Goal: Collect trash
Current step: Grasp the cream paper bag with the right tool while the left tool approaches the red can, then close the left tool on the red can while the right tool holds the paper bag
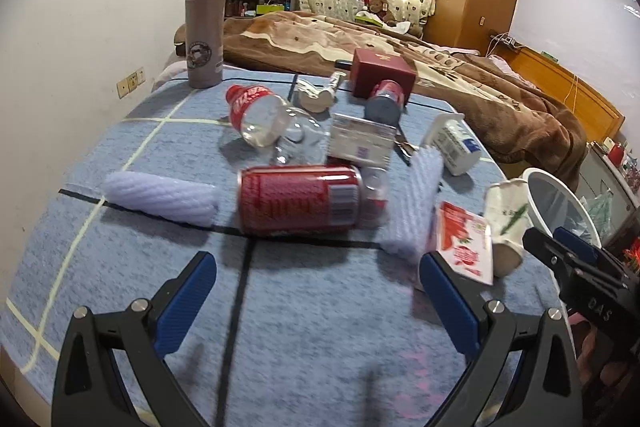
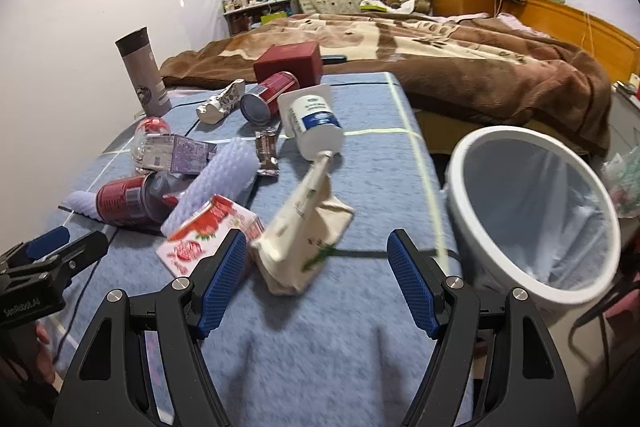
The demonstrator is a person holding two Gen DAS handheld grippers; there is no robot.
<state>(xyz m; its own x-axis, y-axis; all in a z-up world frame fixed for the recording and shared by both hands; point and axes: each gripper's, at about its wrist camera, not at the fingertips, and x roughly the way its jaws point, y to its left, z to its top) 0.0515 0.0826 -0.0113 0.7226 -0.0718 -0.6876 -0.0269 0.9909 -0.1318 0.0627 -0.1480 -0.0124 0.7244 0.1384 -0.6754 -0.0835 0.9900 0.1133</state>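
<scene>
Both grippers empty, jaws wide apart, hovering over a blue checked cloth (image 1: pixel 120 155) full of trash.

Left gripper (image 1: pixel 318 299): blue pads spread, nothing between. Straight ahead, a red can (image 1: pixel 300 199) lying on its side across a black line of the cloth. Left of it a white foam sleeve (image 1: pixel 160 197), lying flat; a 2nd foam sleeve (image 1: pixel 412 203) to the right of the can, tilted, touching or overlapping it, cannot tell which. Behind the can a clear bottle w/ red label (image 1: pixel 260 111), on its side, and a small purple-white carton (image 1: pixel 362 143) resting near it. Further back a 2nd red can (image 1: pixel 386 99), bottom end facing camera, just in front of a dark red box (image 1: pixel 380 69). Grey thermos (image 1: pixel 204 31) upright at far left corner.

Right gripper (image 2: pixel 318 275): pads apart too, nothing held. Crushed paper cup (image 2: pixel 304 227) between the fingers' line, lying on the cloth, closer to the left pad (image 2: pixel 224 275); contact not clear. Strawberry carton (image 2: pixel 200 235) flat just left of the cup. White bottle w/ blue label (image 2: pixel 316 123) on its side behind the cup. Brown snack wrapper (image 2: pixel 267 151) beside the foam sleeve.

White bin (image 2: pixel 472 195) w/ clear liner at right edge of the cloth, near the right gripper, tilted toward camera in this view. Brown blanket (image 2: pixel 440 59) on the bed behind.
</scene>
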